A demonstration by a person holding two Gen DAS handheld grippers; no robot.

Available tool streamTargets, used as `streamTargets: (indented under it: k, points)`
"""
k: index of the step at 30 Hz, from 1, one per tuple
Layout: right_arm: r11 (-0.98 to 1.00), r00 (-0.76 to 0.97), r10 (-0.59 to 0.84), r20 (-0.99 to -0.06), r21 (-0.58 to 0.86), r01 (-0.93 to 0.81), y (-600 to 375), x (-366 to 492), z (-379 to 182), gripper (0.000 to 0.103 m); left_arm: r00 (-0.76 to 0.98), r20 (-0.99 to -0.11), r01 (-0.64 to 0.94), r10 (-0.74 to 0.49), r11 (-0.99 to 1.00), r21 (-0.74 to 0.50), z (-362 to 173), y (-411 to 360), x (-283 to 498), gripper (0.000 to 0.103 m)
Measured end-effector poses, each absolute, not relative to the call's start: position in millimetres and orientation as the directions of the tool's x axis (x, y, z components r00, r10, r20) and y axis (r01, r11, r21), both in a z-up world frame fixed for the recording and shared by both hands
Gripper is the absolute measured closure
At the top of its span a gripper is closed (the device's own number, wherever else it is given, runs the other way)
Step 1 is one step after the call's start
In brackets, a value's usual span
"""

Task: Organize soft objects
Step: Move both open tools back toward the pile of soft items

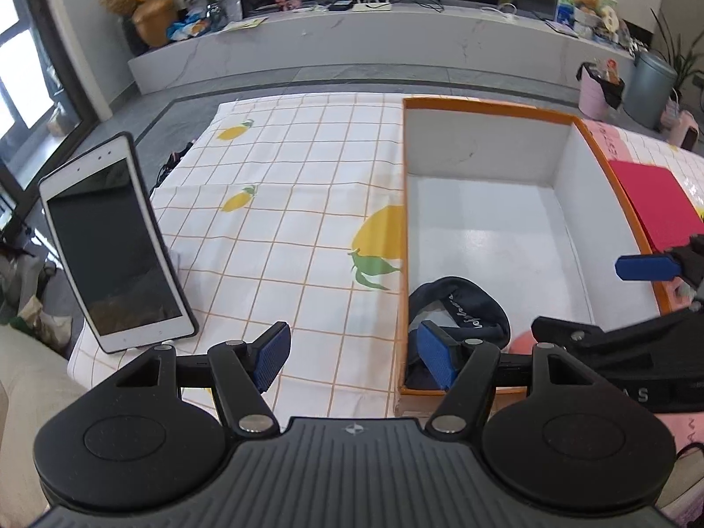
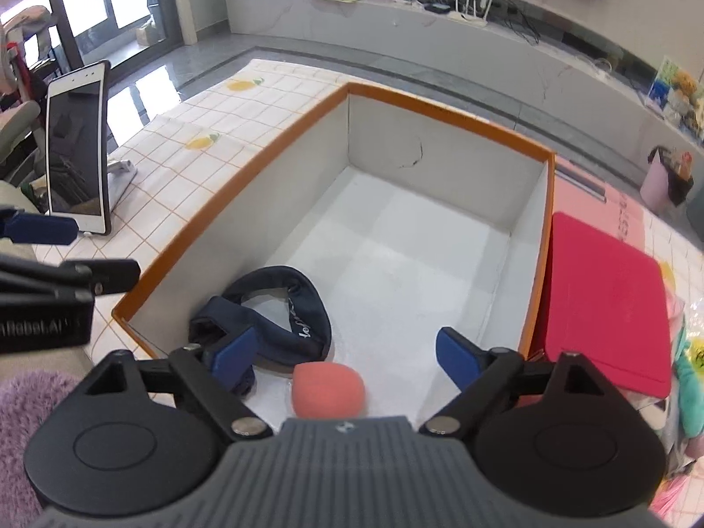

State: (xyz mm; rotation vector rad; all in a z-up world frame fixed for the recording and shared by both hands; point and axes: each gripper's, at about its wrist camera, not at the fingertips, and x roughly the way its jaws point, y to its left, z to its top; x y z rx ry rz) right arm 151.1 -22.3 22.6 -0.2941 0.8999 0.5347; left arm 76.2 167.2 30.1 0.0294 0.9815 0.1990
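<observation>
box [image 2: 444, 108]: orange rim and outside, white inside
headband [image 2: 281, 308]: dark navy with pale lettering
sponge [image 2: 328, 389]: salmon pink
tablecloth [image 1: 299, 167]: white, orange grid lines, yellow fruit with green leaves
mat [image 2: 603, 299]: plain red
tablet [image 1: 110, 246]: white face, black case
pads [image 1: 273, 354]: blue on black arms
</observation>
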Motion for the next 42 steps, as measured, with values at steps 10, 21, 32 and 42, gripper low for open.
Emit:
streamTargets:
  k: [10,21,32,42]
  points:
    - [0.828,0.513,0.358,-0.780,0.011,-0.560,-34.4,146.2,44.4,0.003,0.575,-0.790,-0.165,0.211,0.976,0.141,51.6,162.5,64.6,0.025]
    - [0.869,0.547,0.286,-0.787,-0.028,-0.495,-93.4,142.8,72.8,0.003,0.625,-0.763,-0.133,0.167,0.985,0.106,89.7,117.0,63.0,0.025]
    - [0.940,0.602,0.141,-0.786,-0.084,-0.330,-212.5,149.5,96.9,0.003,0.711,-0.700,0.035,0.068,0.991,0.131,108.6,5.8,82.1,0.025]
    - [0.973,0.570,-0.001,-0.821,-0.132,-0.188,-306.4,185.4,70.0,0.003,0.621,-0.772,0.176,-0.137,0.984,-0.033,66.0,-77.8,108.2,0.025]
